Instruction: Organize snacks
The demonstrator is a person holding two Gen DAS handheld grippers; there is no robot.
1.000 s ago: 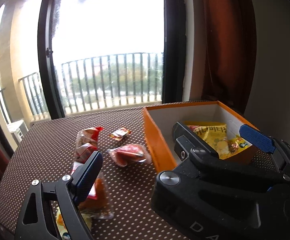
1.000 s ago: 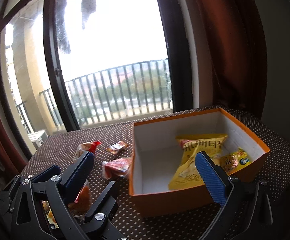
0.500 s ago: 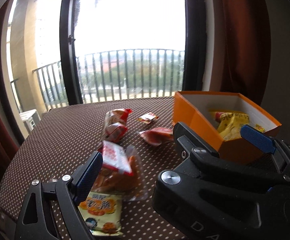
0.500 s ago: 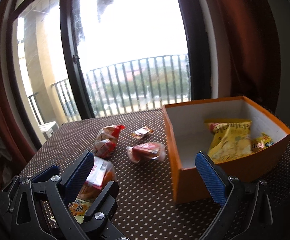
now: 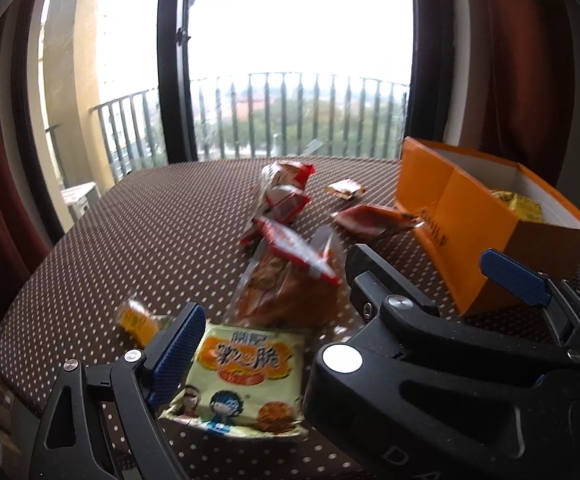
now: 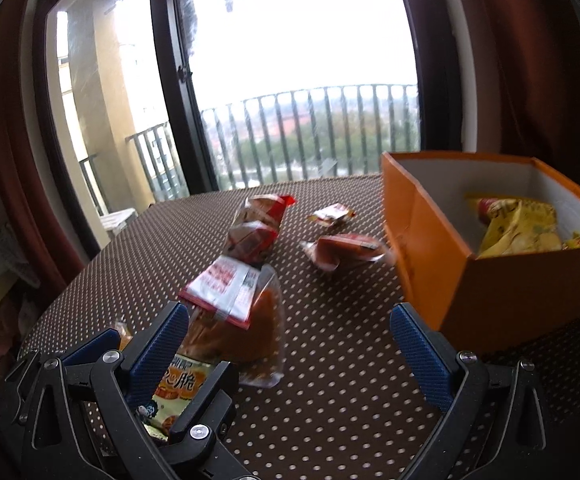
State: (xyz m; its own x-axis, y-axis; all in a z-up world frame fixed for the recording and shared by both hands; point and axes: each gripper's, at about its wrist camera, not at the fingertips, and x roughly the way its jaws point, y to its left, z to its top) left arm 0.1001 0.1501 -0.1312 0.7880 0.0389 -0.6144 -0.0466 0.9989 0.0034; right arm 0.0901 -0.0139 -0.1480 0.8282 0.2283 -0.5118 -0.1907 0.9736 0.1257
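Left claw (image 5: 338,300) open, empty, low in frame over the near edge of the worktop (image 5: 150,232). Right claw (image 6: 290,340) also open and empty, pads wide apart.

Vs 0.5 s ago: both views have swung further left, and the orange box (image 5: 486,232) now sits at the right edge of the frame instead of centre-right. Snacks look larger and lower in frame.

Near: yellow-green cartoon packet (image 5: 242,380) flat on the worktop, bottom centre, just beside the left claw's left pad. Small orange packet (image 5: 138,320) to its left, blurred.

Behind it: clear bag of orange snacks (image 5: 286,284) with a red-white label, touching the cartoon packet's far edge.

Mid frame: red-white wrapped pack (image 5: 286,192), a red pouch (image 5: 374,220) touching the box's near corner, and a small sachet (image 5: 344,189) apart from both.

Far right: yellow bag (image 6: 518,228) inside the box.

Top of frame: window with balcony railing (image 5: 302,116).
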